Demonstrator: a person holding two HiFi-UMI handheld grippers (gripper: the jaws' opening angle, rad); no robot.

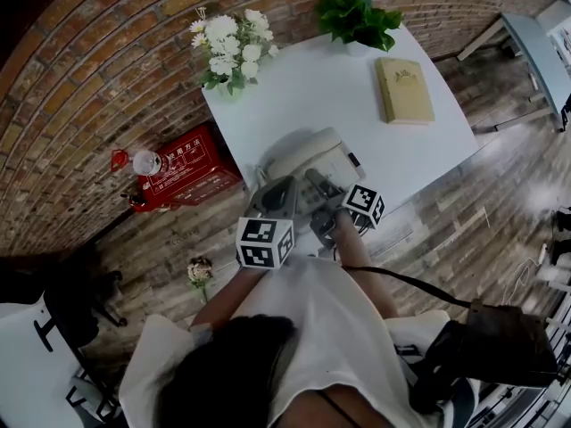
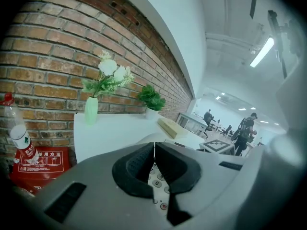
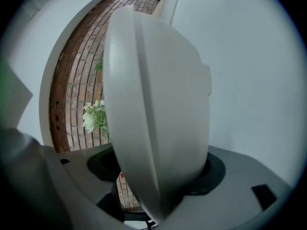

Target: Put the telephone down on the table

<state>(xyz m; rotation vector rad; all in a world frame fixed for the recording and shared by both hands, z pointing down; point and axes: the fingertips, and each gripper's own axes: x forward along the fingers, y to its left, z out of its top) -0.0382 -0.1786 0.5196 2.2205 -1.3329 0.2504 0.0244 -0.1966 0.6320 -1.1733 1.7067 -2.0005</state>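
Note:
A cream telephone [image 1: 308, 160] sits at the near edge of the white table [image 1: 357, 119]. My left gripper [image 1: 282, 188] hovers over the phone's near left part; in the left gripper view its black pads [image 2: 139, 169] meet in a thin line, shut on nothing, and the phone's keypad [image 2: 157, 183] shows below them. My right gripper [image 1: 316, 180] is at the phone's near right side. In the right gripper view a rounded cream part of the telephone [image 3: 153, 104] stands between the wide-spread jaws of my right gripper [image 3: 158, 176], with a dark gap at the left pad.
At the back of the table stand a vase of white flowers [image 1: 230, 50] and a potted green plant [image 1: 357, 14]; a tan book [image 1: 403, 89] lies at the right. A red box [image 1: 183, 178] and a bottle [image 1: 143, 161] lie on the floor left of the table.

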